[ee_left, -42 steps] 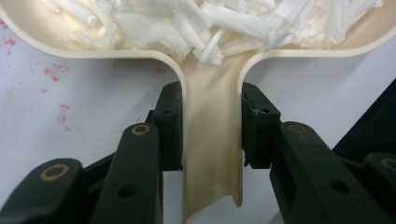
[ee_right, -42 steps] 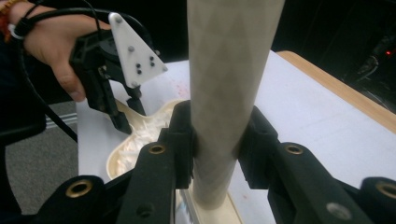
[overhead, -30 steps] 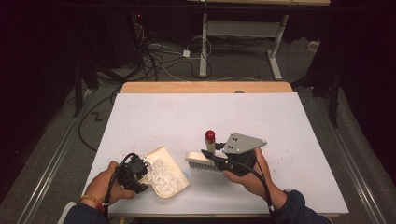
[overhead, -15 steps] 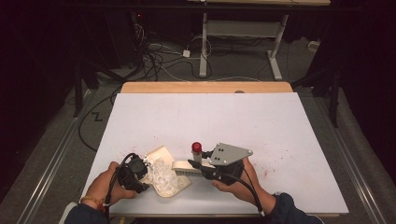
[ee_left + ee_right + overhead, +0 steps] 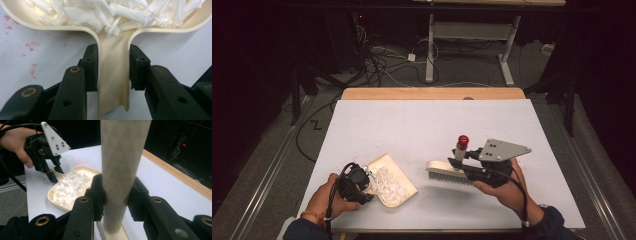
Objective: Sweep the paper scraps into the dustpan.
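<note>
A cream dustpan [image 5: 394, 186] lies near the table's front left, heaped with white paper shreds [image 5: 112, 12]. My left gripper [image 5: 365, 181] is shut on its flat handle [image 5: 113, 75], one jaw on each side. To the right of the pan hangs a cream hand brush [image 5: 447, 172], bristles down. Its handle [image 5: 120, 170] stands upright and ends in a red tip [image 5: 463, 141]. My right gripper [image 5: 464, 160] is shut on that handle. The right gripper view takes in the dustpan [image 5: 67, 185] and the left gripper [image 5: 53, 176] farther off.
The white table top [image 5: 427, 125] has a wooden far edge [image 5: 432, 93]. Small red specks [image 5: 30, 46] mark the surface beside the pan's handle. Cables and desk legs lie on the dark floor beyond the table.
The right gripper swung the brush left up to the dustpan's edge, then drew it back to the right and a little up. The left gripper and dustpan kept still.
</note>
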Tool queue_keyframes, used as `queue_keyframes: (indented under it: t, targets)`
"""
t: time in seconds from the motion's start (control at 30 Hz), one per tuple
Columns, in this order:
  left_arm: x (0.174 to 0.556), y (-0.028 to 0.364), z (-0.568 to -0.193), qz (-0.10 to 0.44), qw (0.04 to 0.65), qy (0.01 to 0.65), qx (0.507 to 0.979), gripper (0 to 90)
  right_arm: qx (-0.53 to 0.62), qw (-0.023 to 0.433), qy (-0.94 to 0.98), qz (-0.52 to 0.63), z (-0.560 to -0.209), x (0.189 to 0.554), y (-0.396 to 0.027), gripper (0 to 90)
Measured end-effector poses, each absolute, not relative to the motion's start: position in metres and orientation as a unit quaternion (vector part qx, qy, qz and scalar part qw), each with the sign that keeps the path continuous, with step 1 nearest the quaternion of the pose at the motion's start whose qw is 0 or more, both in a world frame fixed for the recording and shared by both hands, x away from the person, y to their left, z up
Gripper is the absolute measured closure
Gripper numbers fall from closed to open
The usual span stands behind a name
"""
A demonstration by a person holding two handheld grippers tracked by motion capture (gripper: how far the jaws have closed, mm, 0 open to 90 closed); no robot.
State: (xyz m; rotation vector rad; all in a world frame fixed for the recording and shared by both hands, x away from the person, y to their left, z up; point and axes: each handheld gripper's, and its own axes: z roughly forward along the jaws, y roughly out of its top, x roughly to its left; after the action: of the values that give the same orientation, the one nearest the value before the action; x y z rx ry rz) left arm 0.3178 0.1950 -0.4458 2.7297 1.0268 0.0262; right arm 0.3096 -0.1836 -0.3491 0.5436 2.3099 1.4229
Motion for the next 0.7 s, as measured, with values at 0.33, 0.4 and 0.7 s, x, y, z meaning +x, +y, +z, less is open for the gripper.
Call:
queue_keyframes:
  t: [0.33,0.4,0.7]
  targets:
    - [0.323,0.206,-0.444,0.022,0.150,0.398,0.905,62.8,0.243,0.147,0.825,0.488,-0.344,0.305,-0.272,70.3]
    - [0.324,0.210,-0.445,0.026,0.158,0.415,0.896,62.8,0.246,0.139,0.829,0.482,-0.343,0.304,-0.288,70.4]
    - [0.332,0.229,-0.441,0.045,0.207,0.490,0.846,62.5,0.268,0.075,0.856,0.437,-0.356,0.318,-0.317,70.1]
